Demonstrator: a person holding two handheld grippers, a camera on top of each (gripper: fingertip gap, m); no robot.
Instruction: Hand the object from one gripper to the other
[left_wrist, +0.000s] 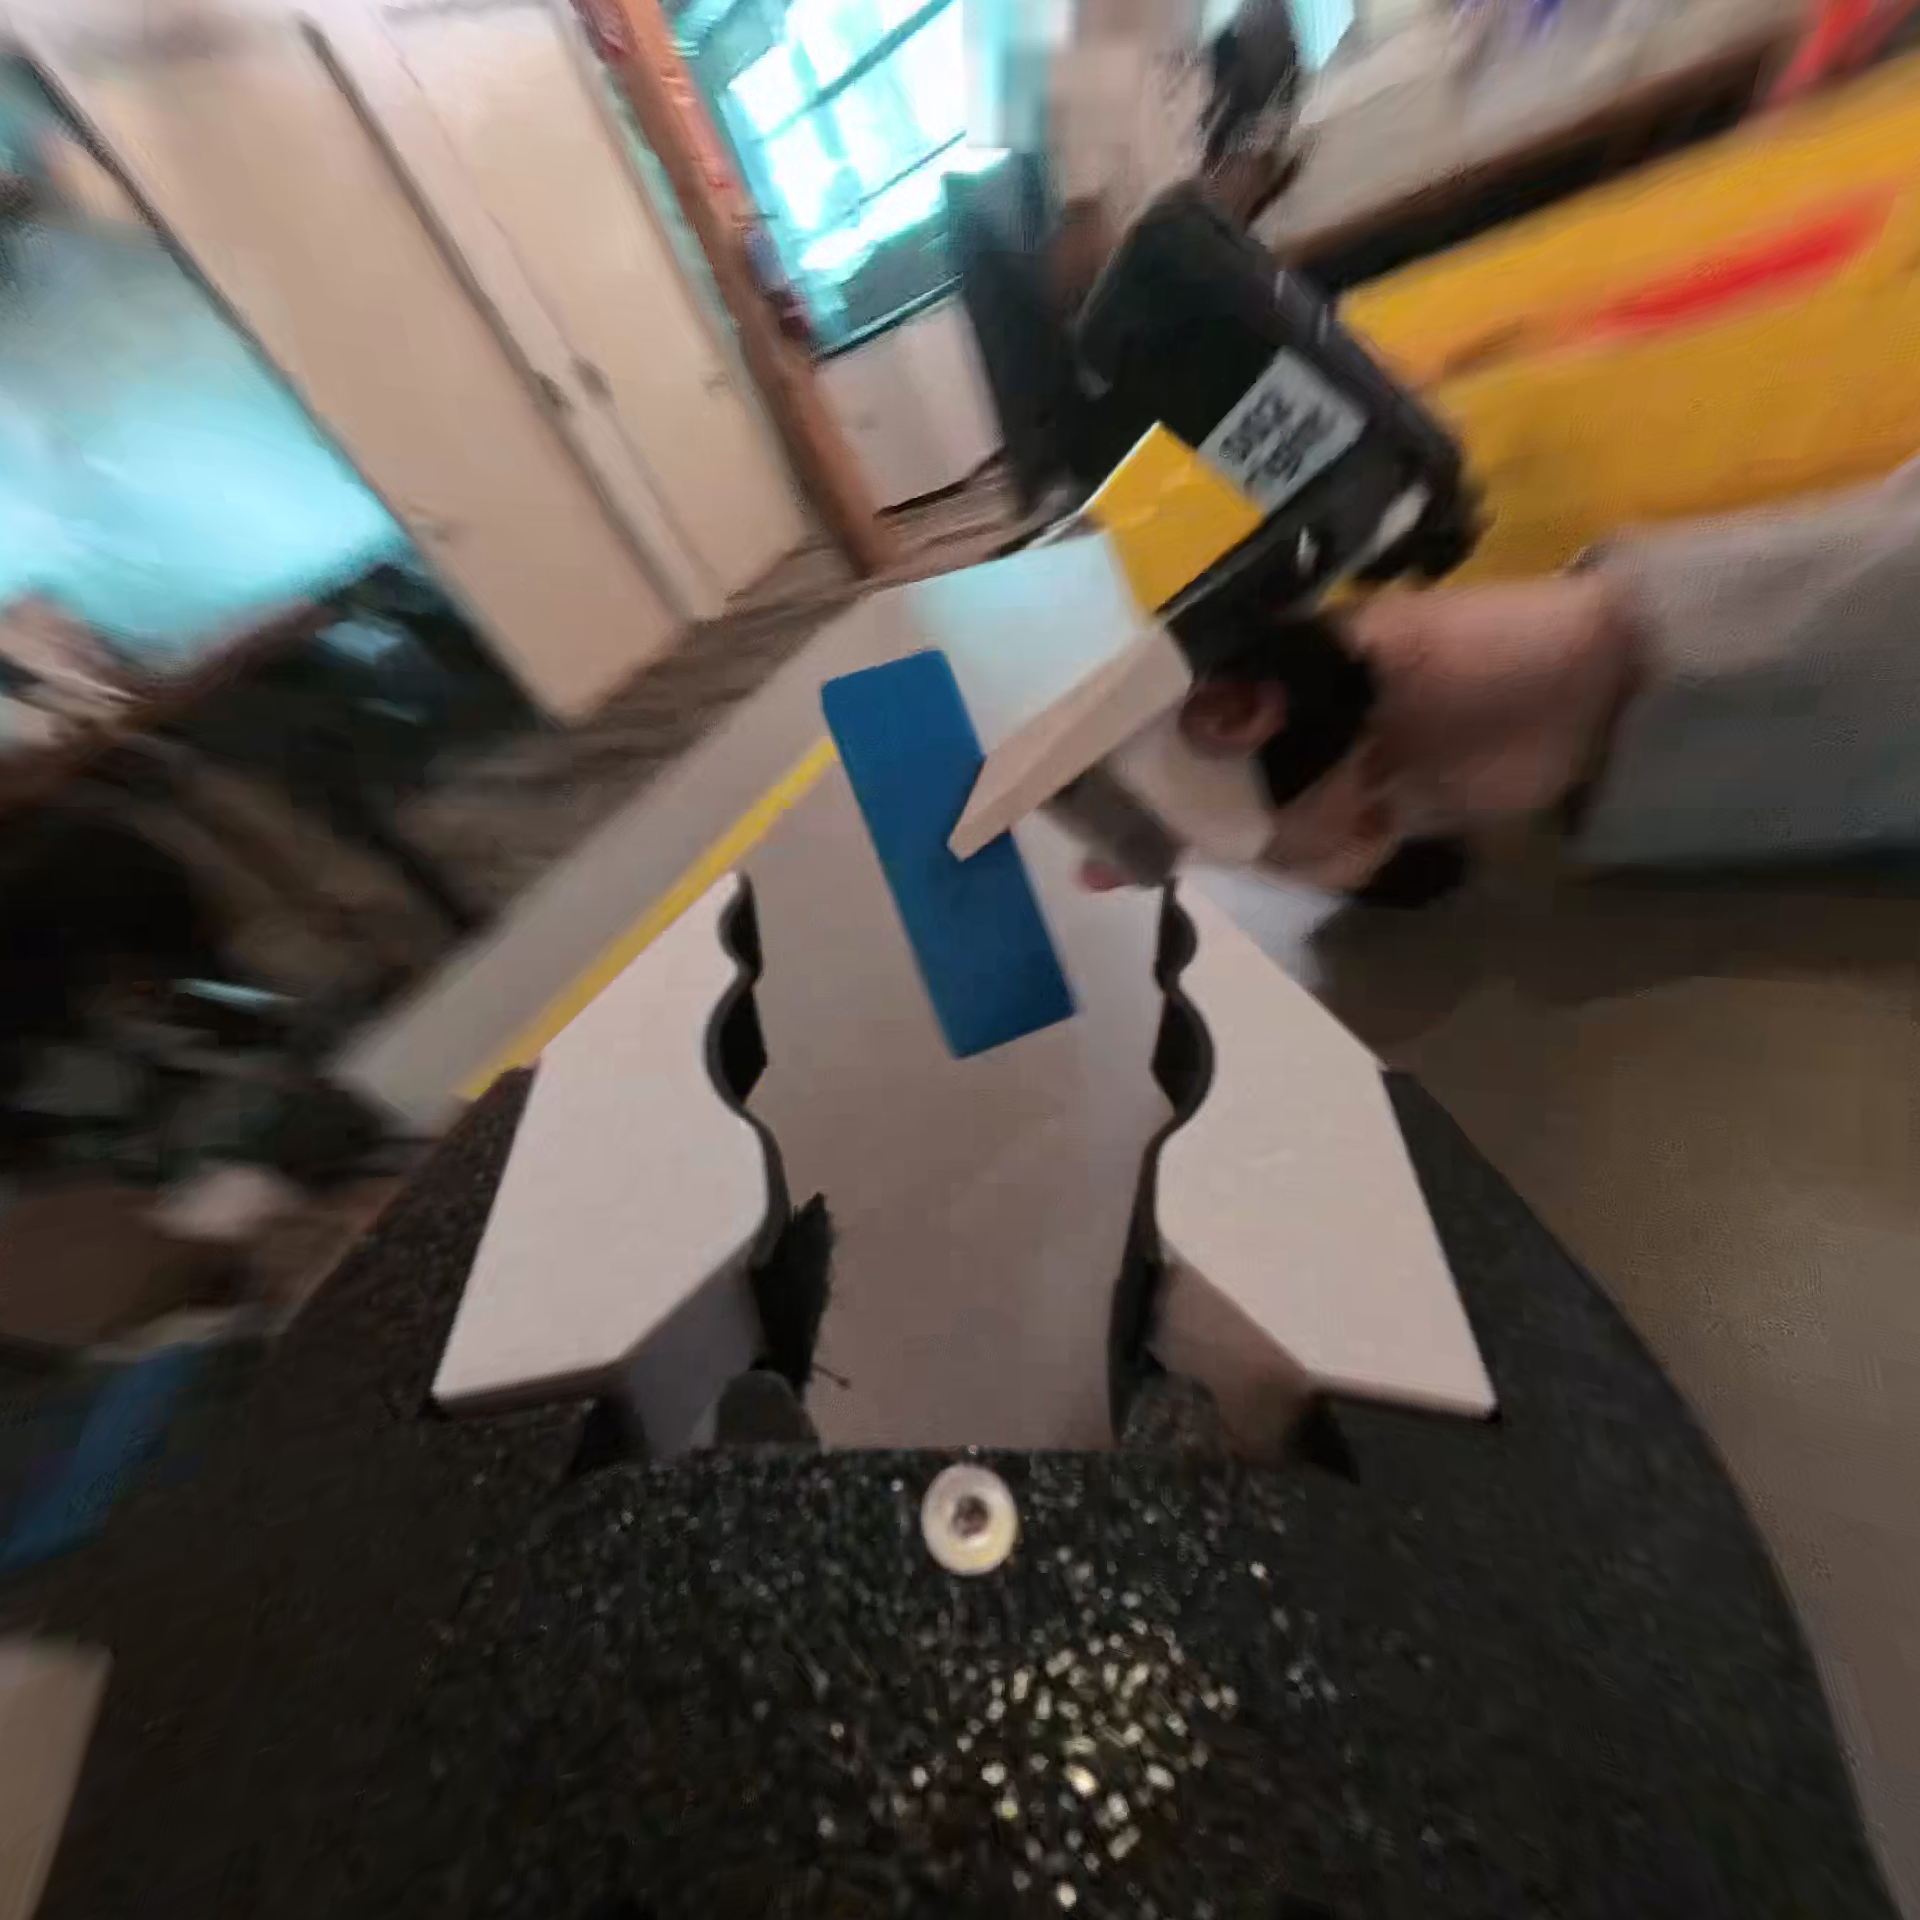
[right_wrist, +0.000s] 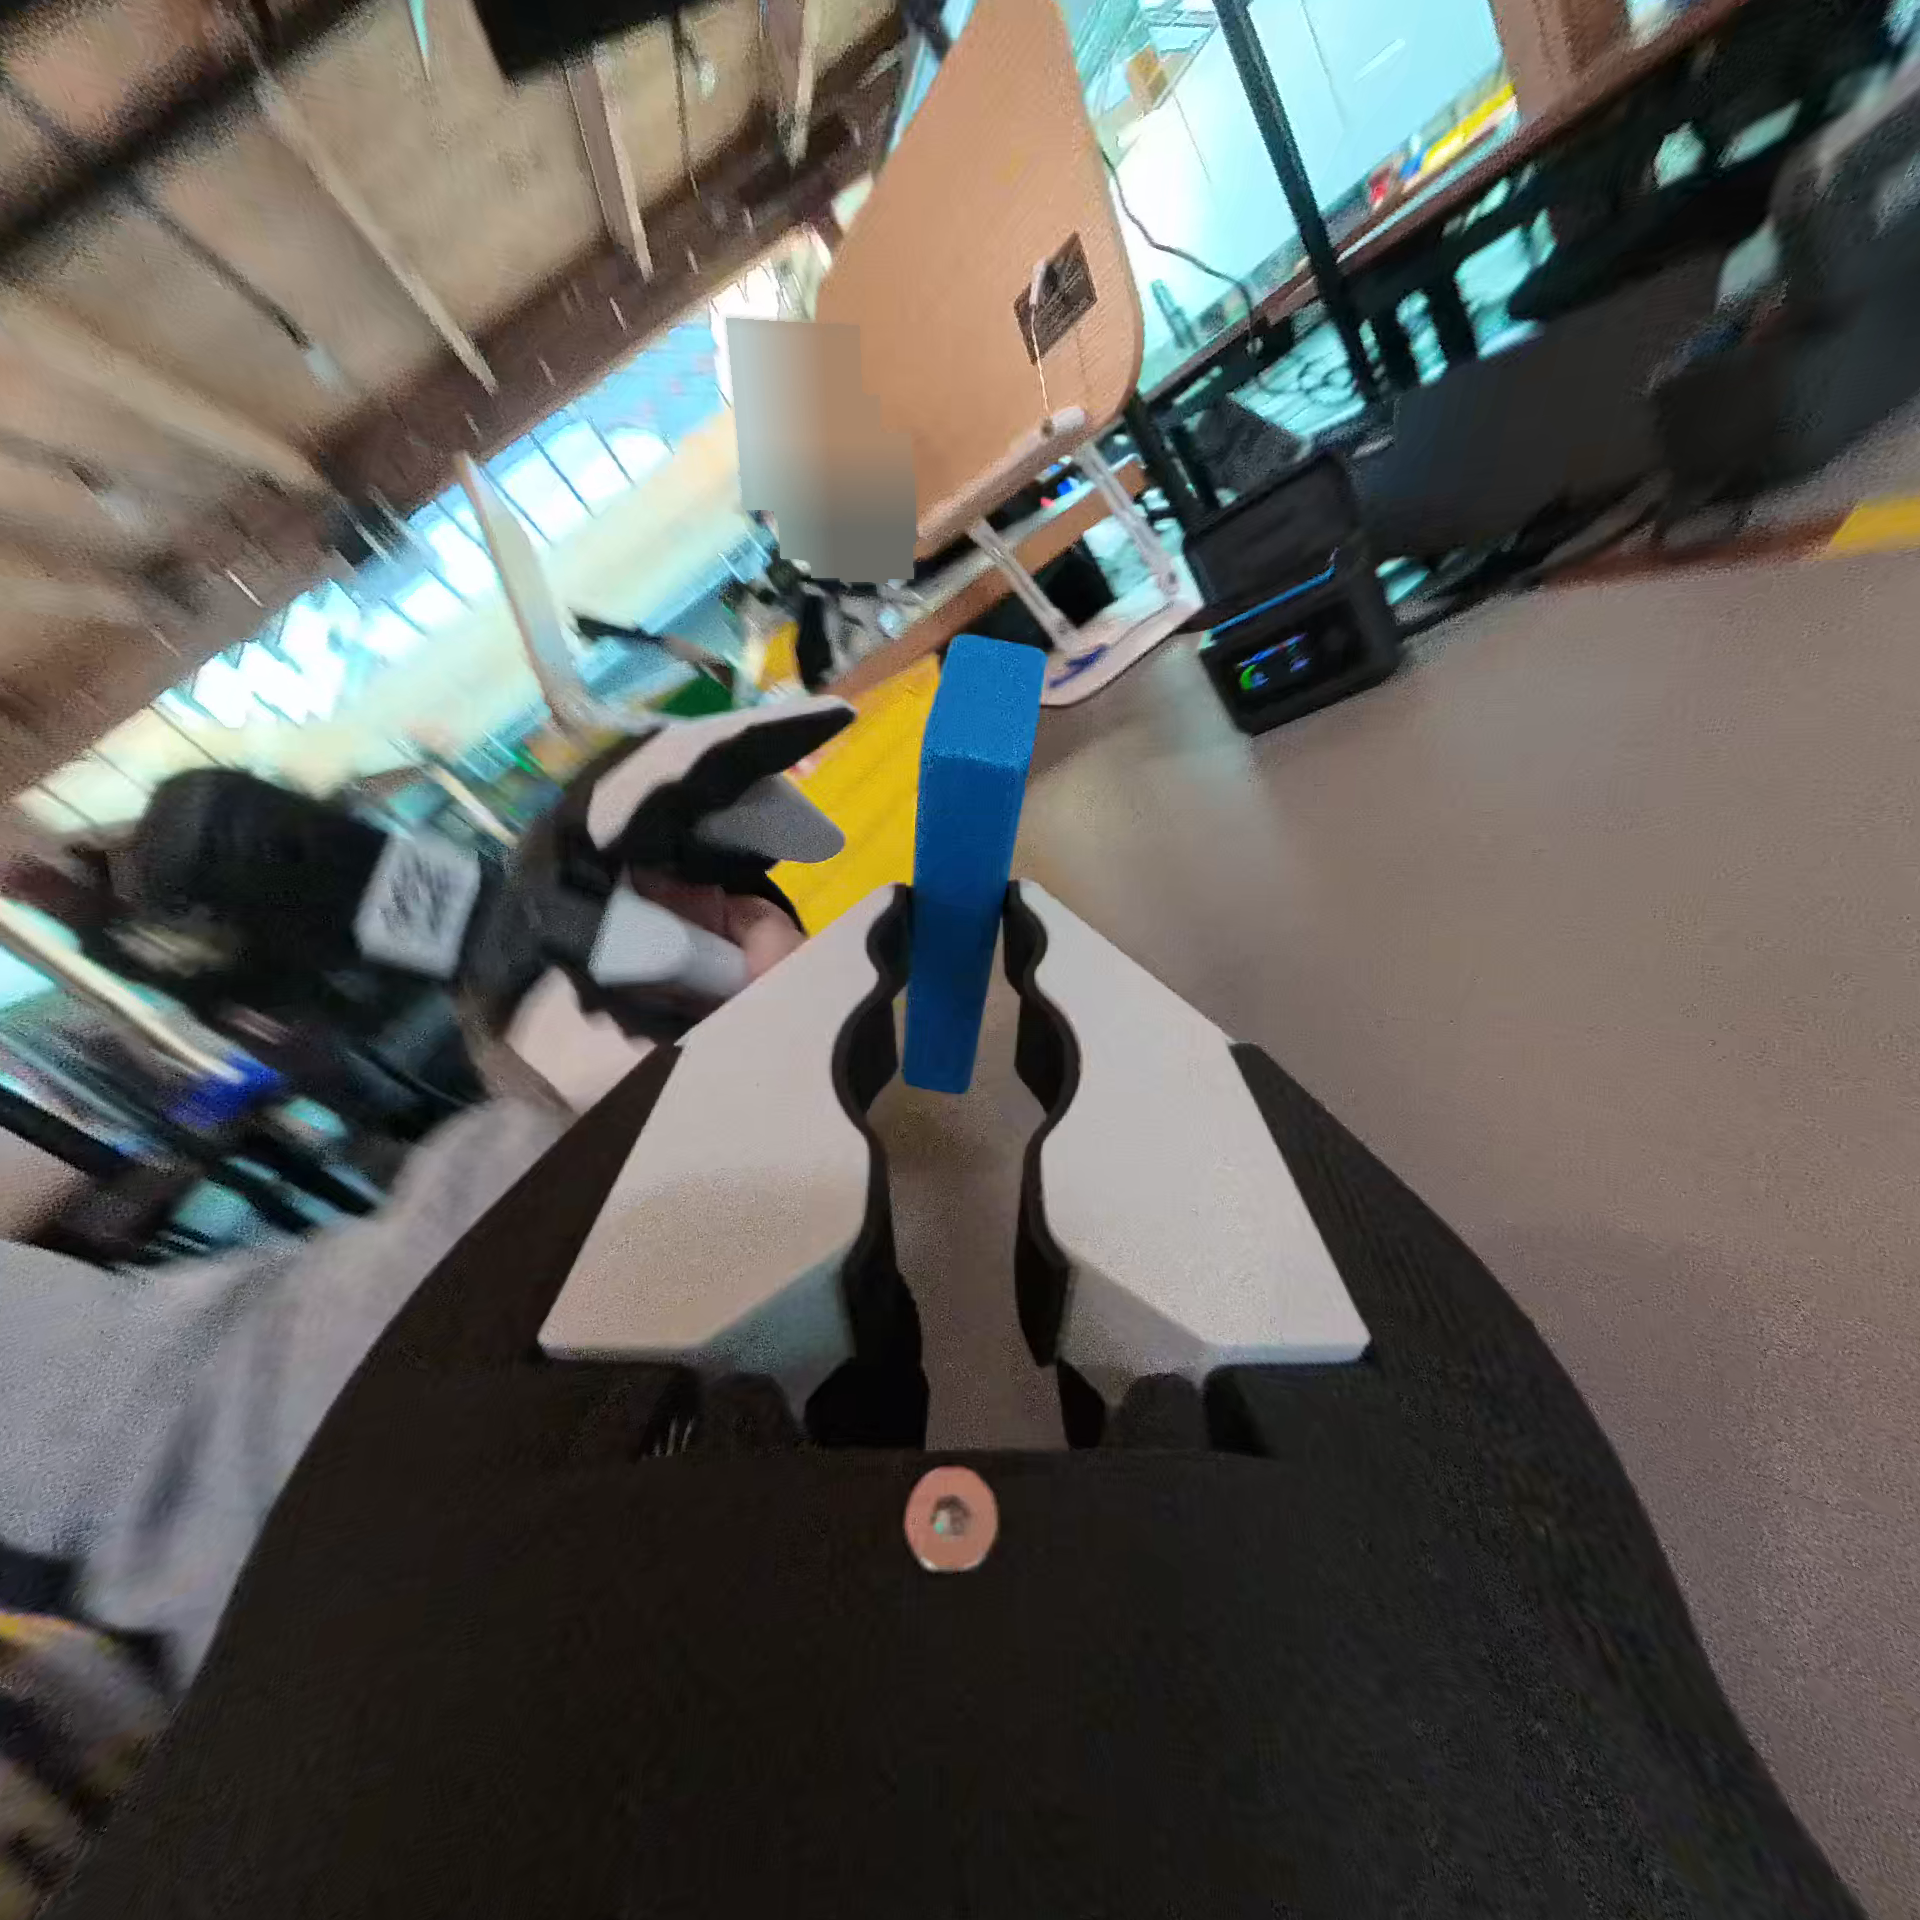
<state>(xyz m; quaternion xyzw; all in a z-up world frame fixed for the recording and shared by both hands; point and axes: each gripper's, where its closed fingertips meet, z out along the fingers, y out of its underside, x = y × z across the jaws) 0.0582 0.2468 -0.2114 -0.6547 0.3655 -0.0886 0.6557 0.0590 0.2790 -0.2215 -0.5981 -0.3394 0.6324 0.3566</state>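
The long, flat, blue foam-like block (right_wrist: 971, 873) is gripped at its lower end by the right gripper (right_wrist: 956, 914), its long axis upright, just ahead of the spread, empty left gripper (left_wrist: 956, 904).

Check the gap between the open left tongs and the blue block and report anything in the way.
Nothing visible blocks it. The blue block is clamped in the right tongs, up in the air. The left tongs are open and empty, with only clear air between them and the block's free lower end.
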